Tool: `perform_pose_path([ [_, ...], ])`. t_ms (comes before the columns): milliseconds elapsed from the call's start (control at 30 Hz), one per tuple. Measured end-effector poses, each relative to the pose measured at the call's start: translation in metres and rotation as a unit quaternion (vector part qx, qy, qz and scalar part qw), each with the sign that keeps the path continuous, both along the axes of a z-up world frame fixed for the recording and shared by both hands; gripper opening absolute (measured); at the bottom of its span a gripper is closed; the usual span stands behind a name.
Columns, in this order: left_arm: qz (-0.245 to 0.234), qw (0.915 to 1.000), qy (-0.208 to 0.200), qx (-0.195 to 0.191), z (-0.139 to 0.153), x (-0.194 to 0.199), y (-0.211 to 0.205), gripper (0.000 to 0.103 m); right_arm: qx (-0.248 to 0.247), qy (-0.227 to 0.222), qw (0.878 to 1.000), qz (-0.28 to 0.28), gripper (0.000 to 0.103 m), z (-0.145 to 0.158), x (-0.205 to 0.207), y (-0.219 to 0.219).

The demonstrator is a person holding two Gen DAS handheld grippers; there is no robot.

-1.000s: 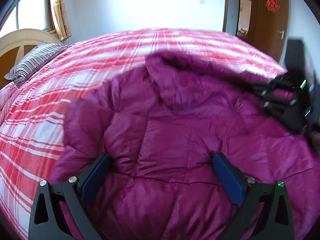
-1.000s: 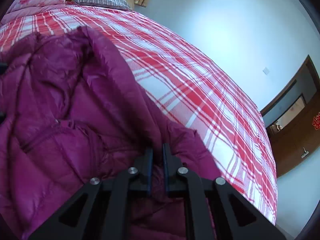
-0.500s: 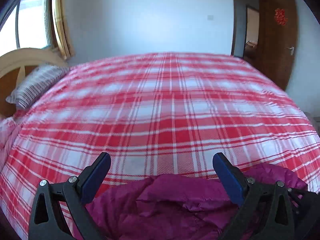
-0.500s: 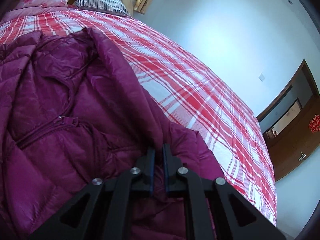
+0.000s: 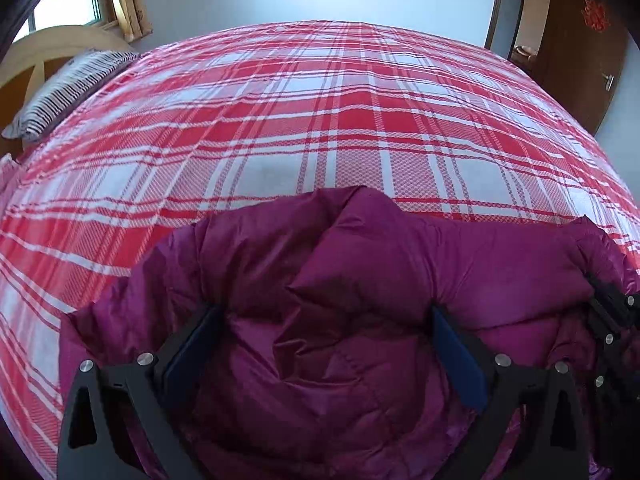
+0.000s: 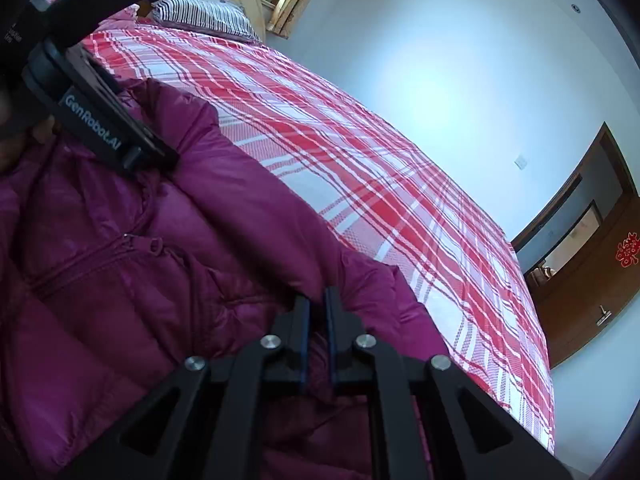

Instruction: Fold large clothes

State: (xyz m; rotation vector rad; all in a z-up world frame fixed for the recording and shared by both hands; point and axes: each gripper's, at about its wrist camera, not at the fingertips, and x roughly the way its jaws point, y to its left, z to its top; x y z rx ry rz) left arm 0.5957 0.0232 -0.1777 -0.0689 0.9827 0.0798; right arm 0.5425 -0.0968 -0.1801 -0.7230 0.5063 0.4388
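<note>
A: While a magenta puffer jacket lies bunched on the near part of a red-and-white plaid bedspread, two hand-held grippers work it. Left one?

B: Left gripper w/ jaws wide apart, blue pads either side of a puffed fold; pads look to brush the fabric, not pinching it.

A: Right one?

B: Right gripper clamped on the jacket's edge, a thin fold of fabric between near-closed fingers. Zip pocket shows to its left.

A: Both in one shot?

B: Yes. Right wrist view catches the left gripper's body at upper left, over the jacket. Bkgd: striped pillow by a wooden headboard, brown door at far right.
</note>
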Motion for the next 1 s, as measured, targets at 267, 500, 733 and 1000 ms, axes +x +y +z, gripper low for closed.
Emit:
perform_pose_path([
  [267,0.003,0.9999,-0.012,-0.006,-0.002,-0.001,0.000,0.102,0.112,0.051,0.992,0.038,0.016,0.053,-0.017,-0.022],
  [500,0.003,0.9999,-0.013,-0.007,-0.002,0.001,0.001,0.102,0.242,0.180,0.947,-0.109,0.022,0.073,0.042,-0.022],
  [733,0.006,0.9912,-0.132,-0.012,0.058,-0.036,0.004,0.102,0.223,0.191,0.945,-0.144,0.020,0.018,0.037,-0.028],
  [1000,-0.077,0.9596,-0.147,-0.227,0.084,-0.022,-0.013,0.102,0.252,0.202,0.936,-0.138,0.020,0.014,0.040,-0.037],
])
